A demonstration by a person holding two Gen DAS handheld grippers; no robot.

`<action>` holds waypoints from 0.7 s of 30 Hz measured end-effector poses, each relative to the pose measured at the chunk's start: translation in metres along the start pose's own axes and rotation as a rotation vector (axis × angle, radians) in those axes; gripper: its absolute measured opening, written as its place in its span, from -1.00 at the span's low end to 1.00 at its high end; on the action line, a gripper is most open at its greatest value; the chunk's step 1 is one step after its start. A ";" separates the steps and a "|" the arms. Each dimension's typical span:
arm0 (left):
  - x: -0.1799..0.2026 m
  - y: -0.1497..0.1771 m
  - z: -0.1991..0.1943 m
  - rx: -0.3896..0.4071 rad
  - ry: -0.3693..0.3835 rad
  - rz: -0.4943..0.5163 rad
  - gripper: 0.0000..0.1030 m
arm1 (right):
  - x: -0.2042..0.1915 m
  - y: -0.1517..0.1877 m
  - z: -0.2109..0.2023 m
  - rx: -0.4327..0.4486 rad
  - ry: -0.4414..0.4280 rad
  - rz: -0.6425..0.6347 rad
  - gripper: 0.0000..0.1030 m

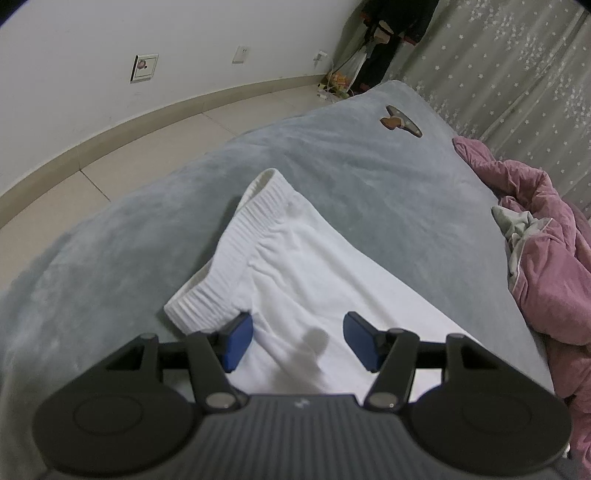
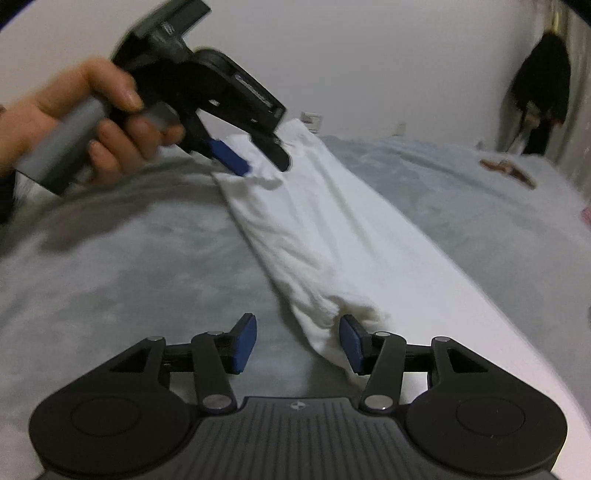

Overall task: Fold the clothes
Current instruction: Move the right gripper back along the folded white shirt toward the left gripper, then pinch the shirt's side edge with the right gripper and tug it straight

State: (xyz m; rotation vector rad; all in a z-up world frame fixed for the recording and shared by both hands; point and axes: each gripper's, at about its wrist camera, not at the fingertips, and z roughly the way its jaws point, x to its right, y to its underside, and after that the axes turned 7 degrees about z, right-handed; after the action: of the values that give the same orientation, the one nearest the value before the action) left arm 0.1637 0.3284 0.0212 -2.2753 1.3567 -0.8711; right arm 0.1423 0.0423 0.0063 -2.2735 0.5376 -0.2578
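Observation:
A white pair of trousers [image 1: 295, 258] lies stretched out on the grey bed blanket [image 1: 92, 277]. Its ribbed waistband [image 1: 236, 251] points toward the floor side. My left gripper [image 1: 297, 341] hovers just behind the waistband, open, with flat white cloth under the gap between its blue pads. In the right wrist view a hand [image 2: 92, 122] holds that left gripper [image 2: 258, 164] at the far end of the trousers [image 2: 314, 229]. My right gripper [image 2: 297, 343] is open at the near leg hem [image 2: 332, 332], which lies inside the gap close to the right pad.
A crumpled pink quilt [image 1: 546, 258] with a grey cloth on it fills the bed's right side. A small brown object [image 1: 402, 120] lies near the far corner. Tiled floor [image 1: 129, 147] runs along the left bed edge. Dark clothes [image 1: 391, 29] hang by the curtain.

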 end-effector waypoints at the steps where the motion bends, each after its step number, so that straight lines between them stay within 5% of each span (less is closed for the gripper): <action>1: 0.001 0.000 0.000 -0.001 -0.003 0.006 0.12 | 0.001 0.001 -0.001 -0.002 -0.023 0.010 -0.03; 10: 0.001 0.001 0.001 -0.007 -0.005 0.015 0.12 | 0.012 -0.003 0.011 0.012 -0.055 0.030 -0.03; 21: 0.001 0.002 0.001 -0.012 -0.005 0.019 0.12 | 0.010 0.012 -0.019 0.147 -0.240 0.202 -0.04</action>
State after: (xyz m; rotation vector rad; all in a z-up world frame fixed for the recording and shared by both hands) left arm 0.1631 0.3266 0.0199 -2.2686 1.3830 -0.8525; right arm 0.1415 0.0179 0.0104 -2.0540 0.5964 0.0736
